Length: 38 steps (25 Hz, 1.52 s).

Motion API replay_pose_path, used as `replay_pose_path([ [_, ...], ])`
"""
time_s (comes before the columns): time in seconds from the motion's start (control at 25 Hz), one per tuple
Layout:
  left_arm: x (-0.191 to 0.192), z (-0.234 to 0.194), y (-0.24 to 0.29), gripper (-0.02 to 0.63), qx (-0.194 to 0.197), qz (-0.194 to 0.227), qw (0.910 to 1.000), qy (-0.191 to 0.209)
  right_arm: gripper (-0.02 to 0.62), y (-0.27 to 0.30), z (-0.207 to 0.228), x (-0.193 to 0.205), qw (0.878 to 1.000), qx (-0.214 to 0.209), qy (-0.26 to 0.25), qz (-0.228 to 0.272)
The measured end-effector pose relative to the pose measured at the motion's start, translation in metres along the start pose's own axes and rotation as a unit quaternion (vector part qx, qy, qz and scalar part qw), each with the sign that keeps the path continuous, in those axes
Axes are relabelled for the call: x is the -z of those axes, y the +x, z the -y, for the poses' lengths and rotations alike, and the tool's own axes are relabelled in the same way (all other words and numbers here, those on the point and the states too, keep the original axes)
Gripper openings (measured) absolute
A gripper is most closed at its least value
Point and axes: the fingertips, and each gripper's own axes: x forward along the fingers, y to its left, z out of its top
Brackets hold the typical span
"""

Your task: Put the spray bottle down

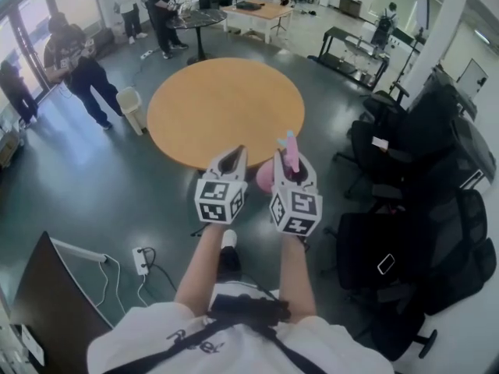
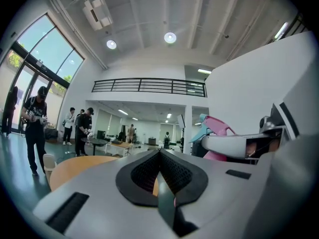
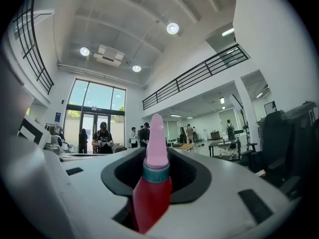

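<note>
**Head view.** You hold both grippers out in front of you, side by side and level, pointing toward the round wooden table. Your left gripper is closed on nothing. Your right gripper is clamped on the spray bottle. The bottle's pink body hangs below the jaws and its spray head rises above them. The bottle is in the air at the near rim of the table and does not rest on the tabletop. It overlaps that rim, so you cannot tell from here whether it is over the wood or just short of it.

**Left gripper view.** The black pads of your left gripper meet in a thin seam, with no object between them. The orange tabletop lies beyond. At the right, the bottle stands upright in the other gripper, with a teal trigger under its pink head.

**Right gripper view.** The jaws of your right gripper press on the bottle from both sides. It has a red body, a teal collar and a pink top, and the top stands upright above the jaw line.

**Surroundings.** Black office chairs crowd the right side. A pale waste bin stands just beside the table's left edge. A power strip lies on the floor near your left. Several people stand well apart from the table, at the far left.
</note>
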Motion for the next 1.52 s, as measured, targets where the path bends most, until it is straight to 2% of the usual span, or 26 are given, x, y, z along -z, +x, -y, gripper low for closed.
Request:
replay_pose_path([
  [0.36, -0.021, -0.058, 0.076, 0.014, 0.002, 0.015, 0.9998, -0.012, 0.157, 0.089, 0.001, -0.008, 1.0, -0.005, -0.015, 0.003],
  [0.84, -0.051, -0.132, 0.18, 0.014, 0.031, 0.03, 0.9991, -0.002, 0.157, 0.214, 0.01, -0.027, 0.999, 0.019, -0.018, 0.026],
  [1.0, -0.051, -0.158, 0.193, 0.014, 0.035, 0.029, 0.9989, 0.004, 0.156, 0.248, -0.002, -0.023, 0.999, 0.017, -0.016, 0.029],
  [1.52, -0.035, -0.23, 0.218, 0.014, -0.011, 0.022, 0.9995, -0.018, 0.158, 0.324, -0.035, 0.003, 0.999, -0.031, -0.024, 0.001],
])
